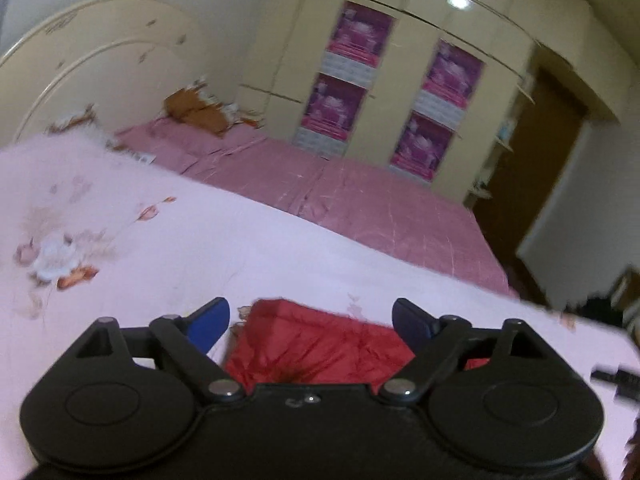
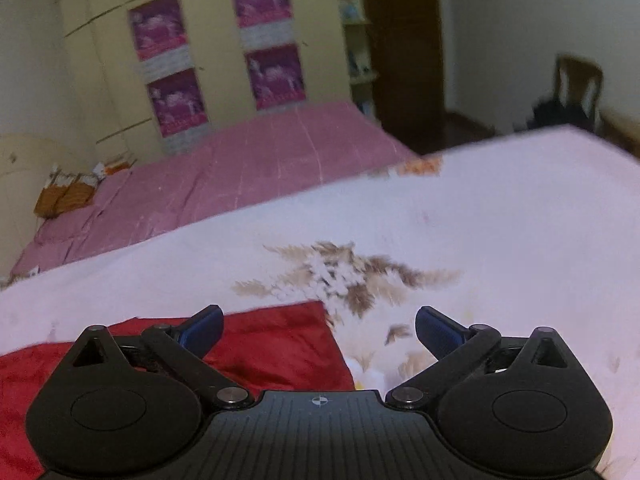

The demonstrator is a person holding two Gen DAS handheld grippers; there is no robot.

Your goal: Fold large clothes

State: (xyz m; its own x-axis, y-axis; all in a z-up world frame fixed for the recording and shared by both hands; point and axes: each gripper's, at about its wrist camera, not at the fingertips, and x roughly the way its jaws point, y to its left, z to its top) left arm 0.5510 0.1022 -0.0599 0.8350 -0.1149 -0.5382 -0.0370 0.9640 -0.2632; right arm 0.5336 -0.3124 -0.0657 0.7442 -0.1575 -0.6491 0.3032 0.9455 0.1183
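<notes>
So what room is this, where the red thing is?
Most likely a bedroom: a bed with a pink sheet and curved cream headboard, a tall wardrobe beside it, and a floral quilt under the red garment.

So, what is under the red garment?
The red shiny garment lies on a pale floral bedsheet, which shows around its edges. Whatever is directly beneath the garment is covered.

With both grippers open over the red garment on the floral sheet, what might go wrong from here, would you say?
1. The open left gripper hovers over the crumpled red fabric garment; closing there might pinch the pale floral bed sheet too.
2. The open right gripper straddles the garment's corner; it could close on sheet alone.
3. The garment looks creased, so folding now may set wrinkles.
</notes>
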